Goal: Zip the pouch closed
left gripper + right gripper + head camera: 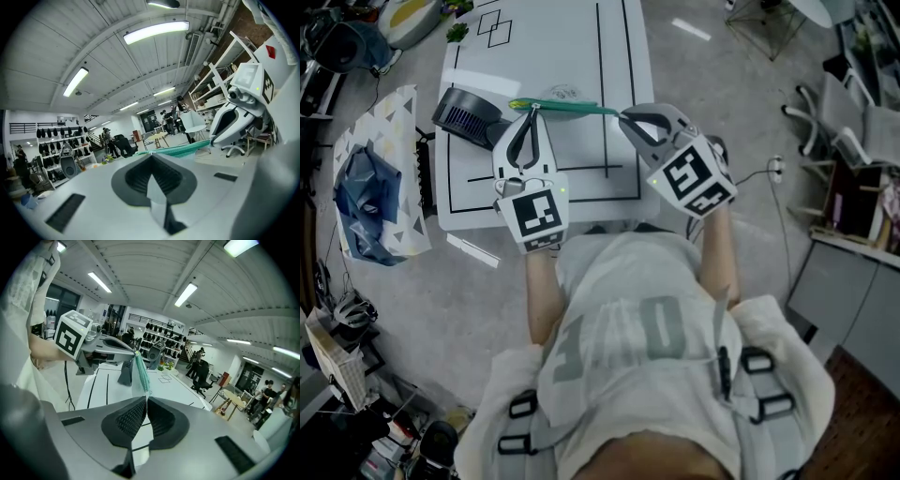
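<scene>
1. Table (553, 47), floor (722, 112) open to its right: pouch (567, 106) stretched above it between left gripper (532, 111) and right gripper (624, 118).
2. Left gripper view: jaws pinched shut on pouch (187, 147) end.
3. Right gripper view: jaws clamp pouch (140, 369) edge.

The pouch (567, 106) stretches sideways above the near half of the bench (544, 56). The left gripper (532, 111) is at its left end and the right gripper (623, 116) at its right end. A vented device (467, 117) sits at the bench's left edge, just left of the left gripper. A bag (380, 178) lies on the floor left of the bench. The person's torso (647, 337) is at the bench's near side, behind both grippers.
</scene>
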Tool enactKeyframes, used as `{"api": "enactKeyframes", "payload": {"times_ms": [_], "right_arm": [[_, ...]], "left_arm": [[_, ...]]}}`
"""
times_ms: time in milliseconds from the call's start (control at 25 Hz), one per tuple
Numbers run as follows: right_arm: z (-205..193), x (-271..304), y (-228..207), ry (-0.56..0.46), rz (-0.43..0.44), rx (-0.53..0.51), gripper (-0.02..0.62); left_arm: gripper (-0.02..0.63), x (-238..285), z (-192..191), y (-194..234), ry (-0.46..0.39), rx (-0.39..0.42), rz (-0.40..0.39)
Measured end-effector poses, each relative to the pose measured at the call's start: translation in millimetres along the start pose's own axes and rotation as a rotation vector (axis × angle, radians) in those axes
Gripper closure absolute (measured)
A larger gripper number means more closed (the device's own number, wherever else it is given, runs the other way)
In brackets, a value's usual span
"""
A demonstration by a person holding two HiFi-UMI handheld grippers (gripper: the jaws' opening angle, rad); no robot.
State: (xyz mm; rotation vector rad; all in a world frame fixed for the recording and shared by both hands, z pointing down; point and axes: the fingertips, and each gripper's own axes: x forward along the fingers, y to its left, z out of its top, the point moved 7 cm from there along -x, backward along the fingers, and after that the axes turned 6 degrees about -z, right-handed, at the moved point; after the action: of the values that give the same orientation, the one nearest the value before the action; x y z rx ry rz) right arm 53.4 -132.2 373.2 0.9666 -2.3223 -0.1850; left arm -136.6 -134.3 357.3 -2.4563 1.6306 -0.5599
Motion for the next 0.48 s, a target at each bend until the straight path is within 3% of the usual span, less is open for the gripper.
{"api": "enactKeyframes", "payload": {"times_ms": [240, 480], "right_arm": [[-7.9, -0.5, -5.8, 0.014, -0.013, 0.023, 0.578], [-8.5, 2.2, -7.9, 0.016, -0.027, 0.023, 0.578]], "left_arm": [[0.6, -3.1, -5.9, 13.4, 0.017, 0.005, 0.039], [0.6, 0.0, -6.4, 13.3, 0.017, -0.006, 0.029]]}}
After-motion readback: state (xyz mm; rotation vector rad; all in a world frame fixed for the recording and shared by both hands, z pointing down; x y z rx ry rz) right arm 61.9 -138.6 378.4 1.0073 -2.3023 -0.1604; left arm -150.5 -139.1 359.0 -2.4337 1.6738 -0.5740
